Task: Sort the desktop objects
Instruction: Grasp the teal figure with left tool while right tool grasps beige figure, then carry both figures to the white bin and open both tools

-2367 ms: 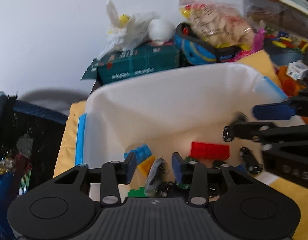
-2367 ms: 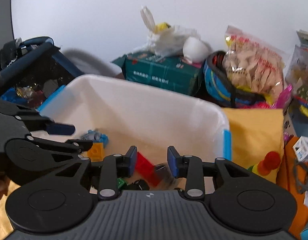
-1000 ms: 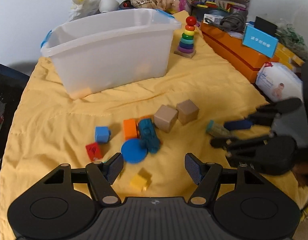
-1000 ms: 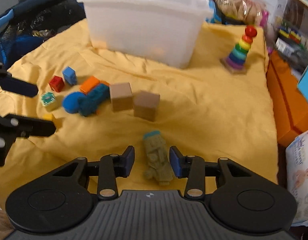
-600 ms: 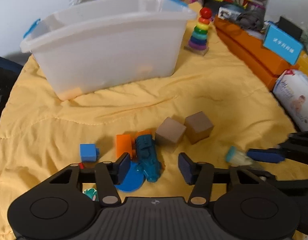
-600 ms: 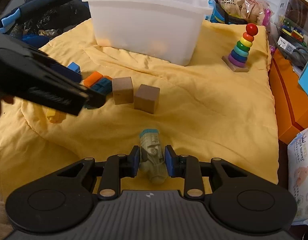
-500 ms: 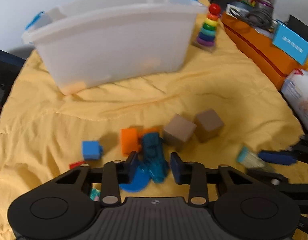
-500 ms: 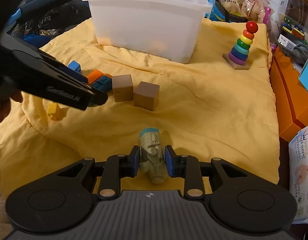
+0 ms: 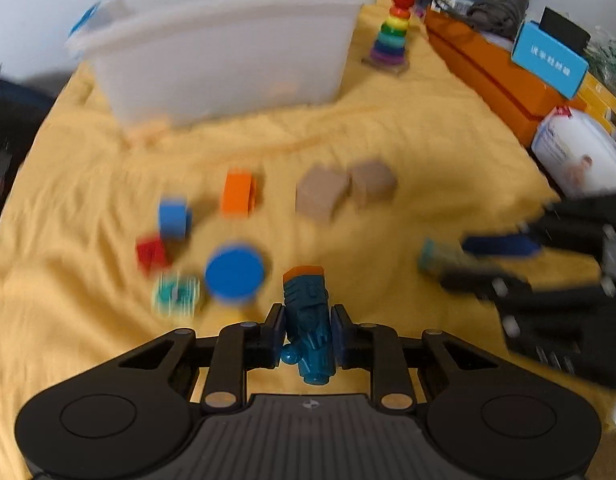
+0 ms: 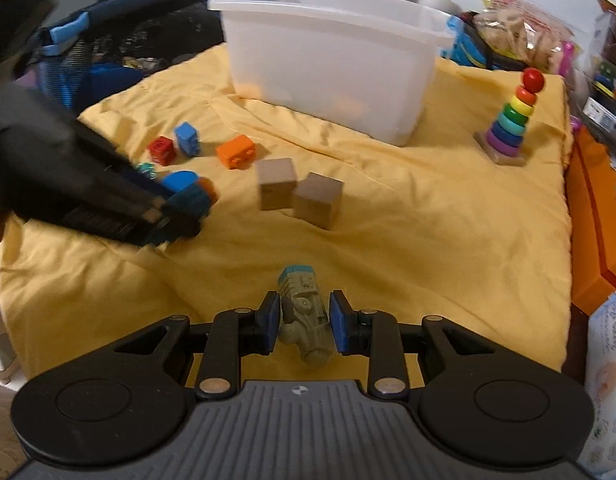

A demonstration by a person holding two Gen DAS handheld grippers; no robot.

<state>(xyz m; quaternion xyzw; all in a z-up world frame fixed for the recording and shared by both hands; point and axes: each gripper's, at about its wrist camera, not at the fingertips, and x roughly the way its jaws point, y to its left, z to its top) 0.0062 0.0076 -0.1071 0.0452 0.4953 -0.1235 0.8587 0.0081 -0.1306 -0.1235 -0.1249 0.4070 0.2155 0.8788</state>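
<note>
My left gripper [image 9: 307, 322] is shut on a teal toy train [image 9: 308, 316] with an orange front and holds it just above the yellow cloth [image 9: 408, 132]. My right gripper [image 10: 302, 316] is shut on an olive-green toy train [image 10: 304, 318] with a light blue front. On the cloth lie two brown wooden cubes [image 10: 298, 192], an orange brick [image 10: 236, 152], a blue cube [image 10: 187, 138], a red cube [image 10: 162, 150] and a blue disc [image 9: 234, 272]. The white plastic bin [image 10: 328, 52] stands at the back. The left gripper also shows in the right wrist view [image 10: 176, 216].
A rainbow ring stacker [image 10: 510, 120] stands right of the bin. Orange boxes [image 9: 496, 76] and a white wipes pack [image 9: 580, 156] line the right edge. A dark bag [image 10: 108, 52] lies at the left. Snack bags and clutter sit behind the bin.
Both grippers came down from over the bin to the cloth. The right one closed on the olive train, then the left one closed on the teal train and lifted it off the other blocks.
</note>
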